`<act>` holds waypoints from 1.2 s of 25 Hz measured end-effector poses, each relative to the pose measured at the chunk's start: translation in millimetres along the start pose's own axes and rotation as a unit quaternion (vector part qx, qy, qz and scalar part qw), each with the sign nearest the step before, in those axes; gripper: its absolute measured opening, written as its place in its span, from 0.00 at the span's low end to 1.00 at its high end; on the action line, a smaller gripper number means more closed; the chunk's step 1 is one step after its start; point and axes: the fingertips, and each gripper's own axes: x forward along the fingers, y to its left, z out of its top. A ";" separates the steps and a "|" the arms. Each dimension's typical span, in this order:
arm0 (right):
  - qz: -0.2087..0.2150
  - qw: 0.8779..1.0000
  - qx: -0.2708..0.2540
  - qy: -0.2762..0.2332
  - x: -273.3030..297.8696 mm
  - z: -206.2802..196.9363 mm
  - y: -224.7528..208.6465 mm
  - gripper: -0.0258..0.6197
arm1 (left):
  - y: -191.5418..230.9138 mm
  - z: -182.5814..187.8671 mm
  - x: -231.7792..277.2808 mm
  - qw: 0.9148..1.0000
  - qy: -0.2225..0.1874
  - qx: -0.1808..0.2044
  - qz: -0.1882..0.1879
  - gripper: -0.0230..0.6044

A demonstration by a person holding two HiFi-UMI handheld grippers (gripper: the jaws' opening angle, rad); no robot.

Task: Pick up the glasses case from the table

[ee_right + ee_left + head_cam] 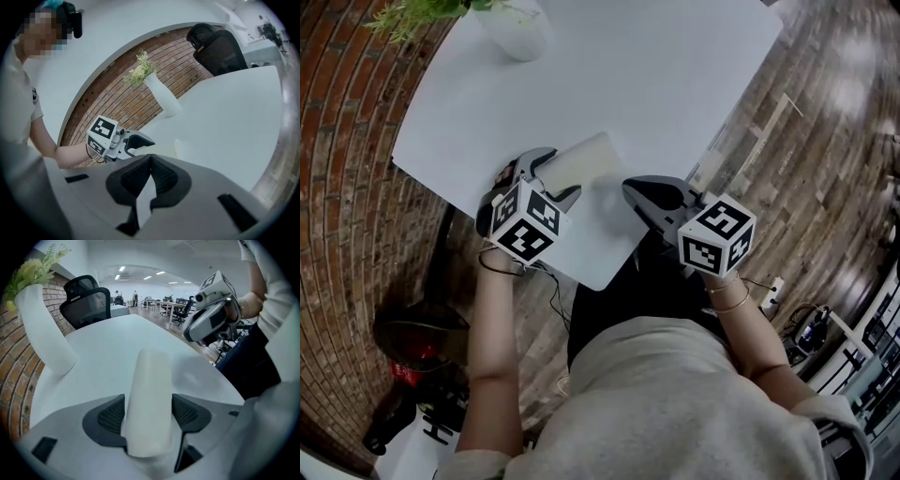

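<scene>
The tabletop [656, 84] is the only thing bearing the work, and nothing is lifted off it yet. The left gripper [551, 178] is set low near the near edge, jaws wide apart. The right gripper [633, 192] hangs just beside it, jaws together and empty. The glasses case [147, 399] lies flat between the left pads, seemingly unsqueezed. By my judgement, closing and raising remain.

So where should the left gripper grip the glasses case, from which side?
Likely across its narrow width at the near end, coming from the near edge of the table along its length. The glasses case lies flat, long and round-sided; the open left gripper straddles it.
</scene>
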 end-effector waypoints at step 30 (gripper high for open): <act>-0.046 0.997 0.054 -0.011 -16.6 -0.7 -25.2 0.08 | -29.3 15.6 -13.1 0.963 -0.085 -0.233 -0.106 0.48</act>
